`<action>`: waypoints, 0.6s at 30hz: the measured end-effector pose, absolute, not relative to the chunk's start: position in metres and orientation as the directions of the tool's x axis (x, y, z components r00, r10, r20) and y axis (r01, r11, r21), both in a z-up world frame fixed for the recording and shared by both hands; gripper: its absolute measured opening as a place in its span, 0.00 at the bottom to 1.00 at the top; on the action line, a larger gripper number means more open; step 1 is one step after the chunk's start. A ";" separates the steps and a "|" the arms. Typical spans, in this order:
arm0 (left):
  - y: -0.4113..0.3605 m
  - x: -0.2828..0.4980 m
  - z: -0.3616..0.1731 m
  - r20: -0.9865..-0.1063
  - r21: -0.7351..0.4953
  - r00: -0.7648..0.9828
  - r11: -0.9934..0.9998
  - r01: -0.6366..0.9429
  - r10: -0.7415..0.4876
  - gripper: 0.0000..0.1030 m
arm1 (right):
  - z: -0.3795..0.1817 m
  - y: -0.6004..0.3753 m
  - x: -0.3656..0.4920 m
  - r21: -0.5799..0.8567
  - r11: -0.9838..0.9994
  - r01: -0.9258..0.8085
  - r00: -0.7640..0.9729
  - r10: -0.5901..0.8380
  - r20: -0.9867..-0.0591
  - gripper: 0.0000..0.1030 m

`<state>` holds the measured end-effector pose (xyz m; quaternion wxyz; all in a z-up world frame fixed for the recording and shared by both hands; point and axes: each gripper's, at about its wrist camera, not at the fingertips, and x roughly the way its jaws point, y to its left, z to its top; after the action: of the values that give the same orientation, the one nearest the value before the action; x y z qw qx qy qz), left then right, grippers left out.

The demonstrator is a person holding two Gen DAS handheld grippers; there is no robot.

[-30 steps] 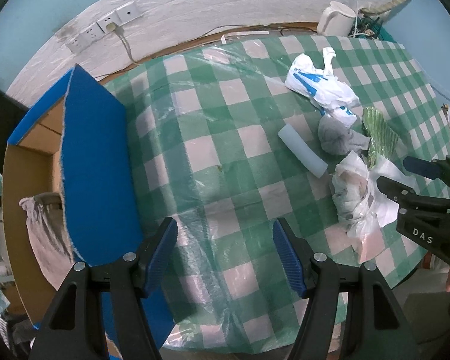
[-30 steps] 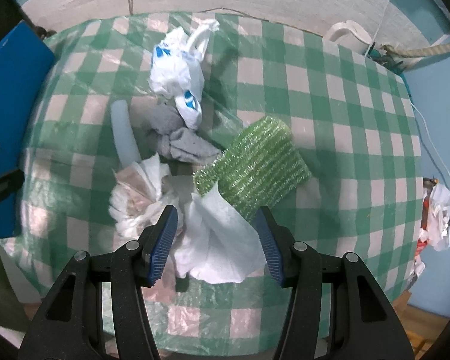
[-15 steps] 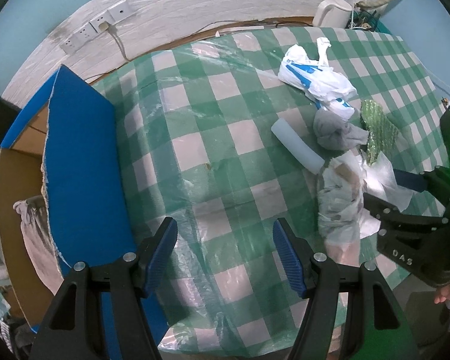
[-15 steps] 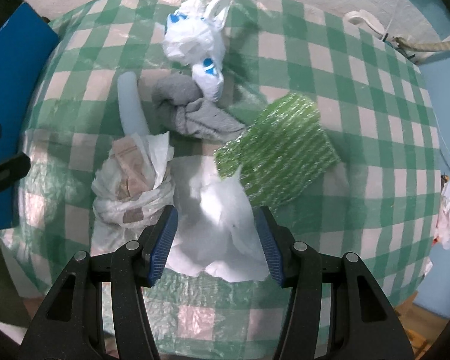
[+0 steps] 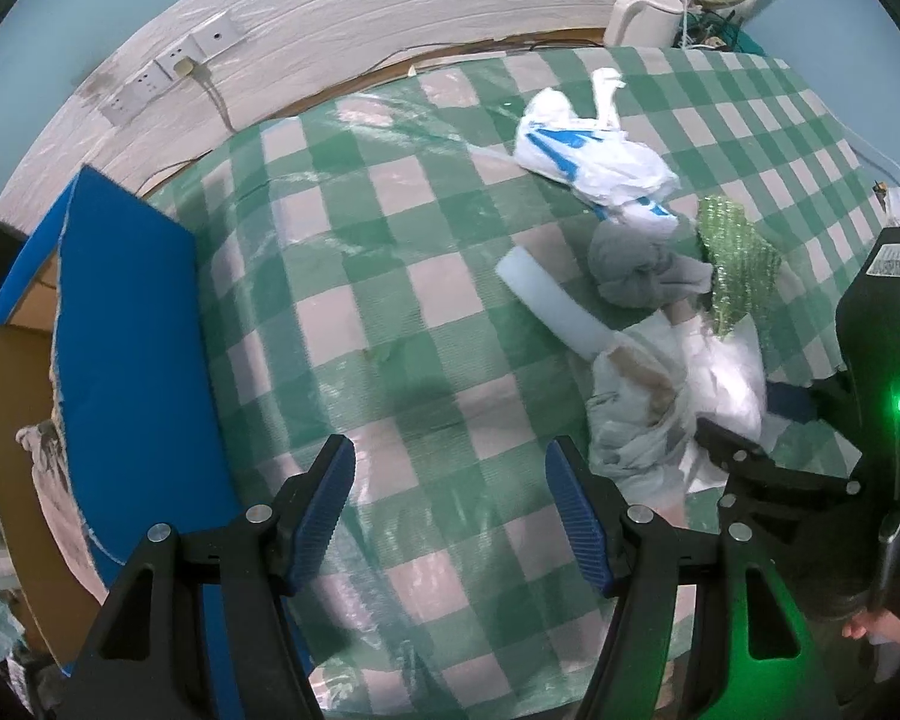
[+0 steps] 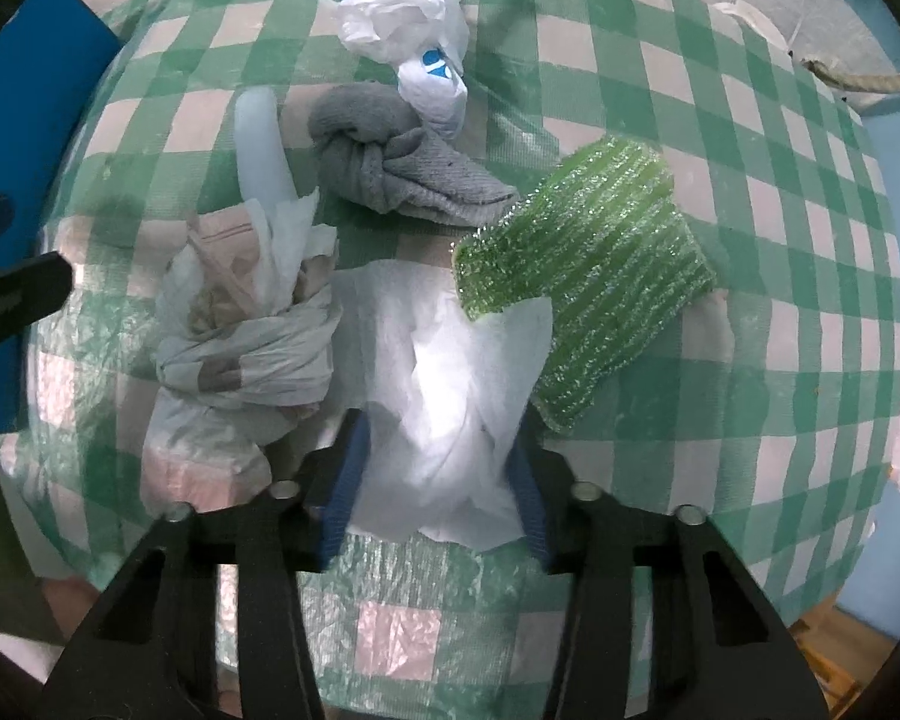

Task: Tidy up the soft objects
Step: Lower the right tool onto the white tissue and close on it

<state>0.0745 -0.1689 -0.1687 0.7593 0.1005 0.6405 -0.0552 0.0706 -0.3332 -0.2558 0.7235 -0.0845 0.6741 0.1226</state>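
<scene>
Tissue (image 6: 444,396), white and crumpled, lies near the worktop's (image 6: 750,192) near edge, its long axis running from that edge toward the far one. The right tongs (image 6: 435,492) straddle its near end, blue pads on either side and touching or almost touching the paper; whether they actually pinch it cannot be told. The tissue's far corner overlaps the near corner of a green glittery sponge cloth (image 6: 594,264), which lies diagonally, long axis from near-left to far-right. Left of the tissue and touching it sits a knotted bundle of whitish plastic bag (image 6: 246,324) with pinkish paper inside. Beyond it a white foam tube (image 6: 261,144) points toward the far edge, its near end tucked under the bundle. Just right of the tube a grey sock (image 6: 390,165), knotted at its left end, stretches rightward toward the sponge cloth. Farther still, a white bag with blue print (image 6: 414,30) touches the sock.

The left tongs (image 5: 450,510) hang spread wide and empty over bare checked cloth, well left of the pile. At the worktop's left edge stands a box with blue flaps (image 5: 126,360); grey cloth (image 5: 48,456) shows inside it. A white kettle (image 5: 645,12) sits at the far edge.
</scene>
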 end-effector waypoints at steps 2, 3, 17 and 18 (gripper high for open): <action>-0.174 0.074 -0.170 -0.983 0.084 0.177 0.971 0.225 0.045 0.66 | -0.255 -0.337 0.069 0.046 0.954 -0.296 0.060 0.067 -0.996 0.15; -0.177 0.074 -0.171 -0.983 0.086 0.178 0.969 0.231 0.045 0.66 | -0.254 -0.340 0.069 0.053 0.955 -0.293 0.056 0.072 -0.996 0.11; -0.216 0.075 -0.184 -0.985 0.093 0.165 0.958 0.271 0.049 0.73 | -0.215 -0.388 0.057 0.138 0.968 -0.207 0.080 0.157 -0.984 0.06; -0.218 0.074 -0.185 -0.984 0.097 0.169 0.957 0.272 0.052 0.75 | -0.213 -0.390 0.058 0.141 0.969 -0.203 0.082 0.160 -0.984 0.06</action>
<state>0.0744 -0.2181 -0.1851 0.7540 0.1264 0.6405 -0.0731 0.0583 -0.3903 -0.2127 0.7353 -0.0161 0.6662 0.1235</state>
